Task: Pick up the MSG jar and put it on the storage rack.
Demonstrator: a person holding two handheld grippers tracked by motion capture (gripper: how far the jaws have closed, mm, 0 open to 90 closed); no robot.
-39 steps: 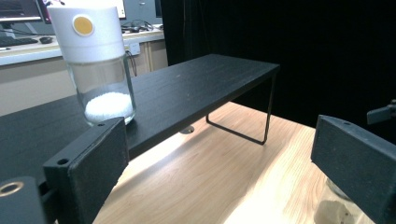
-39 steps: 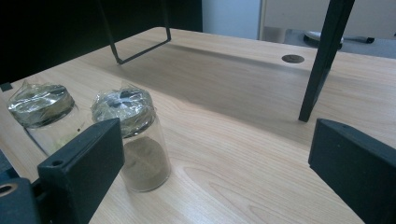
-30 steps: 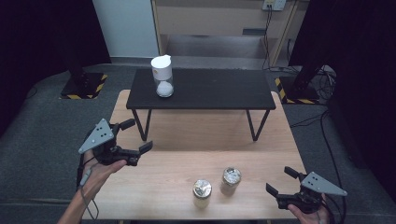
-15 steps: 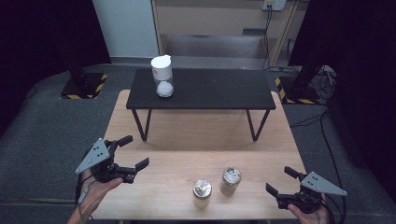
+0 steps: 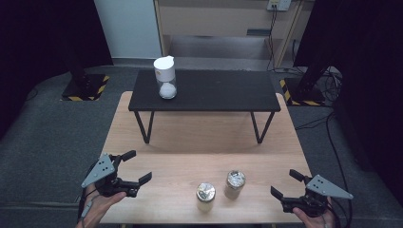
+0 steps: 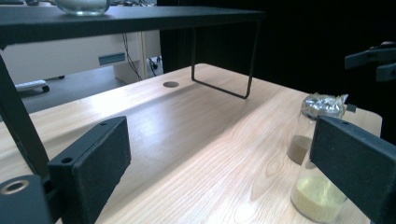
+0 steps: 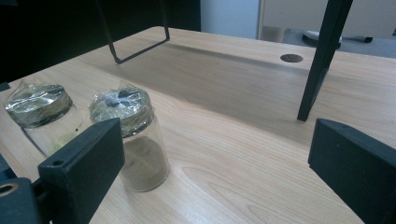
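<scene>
The left hand-held gripper (image 5: 134, 167) is hovering over the near left corner of the wooden table (image 5: 190, 142), its jaws spread wide and gripping nothing. Farther back, a clear container with a white top (image 5: 165, 77) is standing on the left part of a black shelf (image 5: 209, 90). Two foil-capped jars are sitting close together near the front edge: the left jar (image 5: 206, 196) with yellowish powder, the right jar (image 5: 234, 184) with brown powder. The right hand-held gripper (image 5: 286, 184) is waiting at the near right corner, jaws likewise released.

We note two foil-capped jars (image 5: 220, 190) obstructing table centre-front; black shelf (image 5: 206, 90) blocks 12 o'clock; bare wood at 9 and 3.
</scene>
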